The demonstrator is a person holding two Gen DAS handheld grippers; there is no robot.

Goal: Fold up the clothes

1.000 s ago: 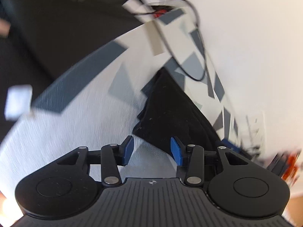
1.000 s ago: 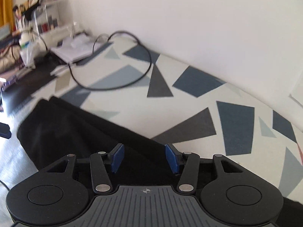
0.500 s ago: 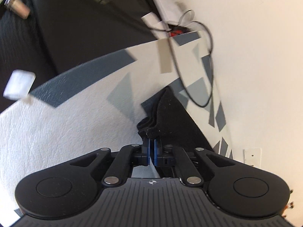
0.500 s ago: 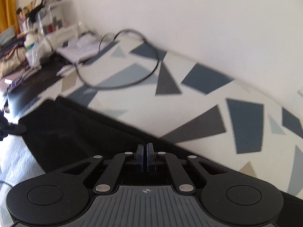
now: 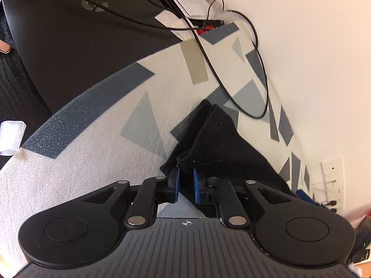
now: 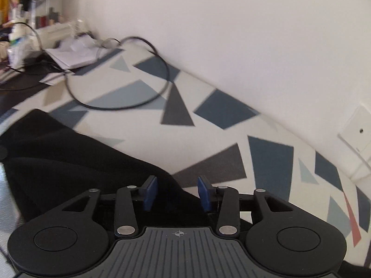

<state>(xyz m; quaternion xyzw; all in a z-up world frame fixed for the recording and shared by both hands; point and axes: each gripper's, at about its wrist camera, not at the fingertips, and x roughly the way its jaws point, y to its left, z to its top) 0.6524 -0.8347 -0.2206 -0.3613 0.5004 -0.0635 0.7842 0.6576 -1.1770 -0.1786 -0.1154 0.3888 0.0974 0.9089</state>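
A black garment (image 5: pixel 222 143) lies folded on the white mat with grey and blue shapes (image 5: pixel 92 162), close to the wall. My left gripper (image 5: pixel 185 178) sits at the garment's near corner; its jaws are opening a narrow gap, and the cloth's hemmed corner lies just ahead of the blue pads (image 5: pixel 175 180), not pinched. In the right wrist view the garment (image 6: pixel 69 157) stretches off to the left. My right gripper (image 6: pixel 177 186) hovers over its right end, jaws opening, with black cloth under and between the pads (image 6: pixel 150 193) but not pressed.
A black cable (image 5: pixel 255 74) loops over the mat beside the wall (image 5: pixel 313 58), also seen as cable (image 6: pixel 129 106). A dark desk (image 5: pixel 81 34) borders the mat. Papers (image 6: pixel 71 55) and shelf clutter (image 6: pixel 27 11) stand at the far left. A wall socket (image 6: pixel 359 132) is at right.
Both grippers closed fully on the garment's edge half a second ago and have since parted again. The left moved slightly, and the garment's corner now stands raised at its tips.
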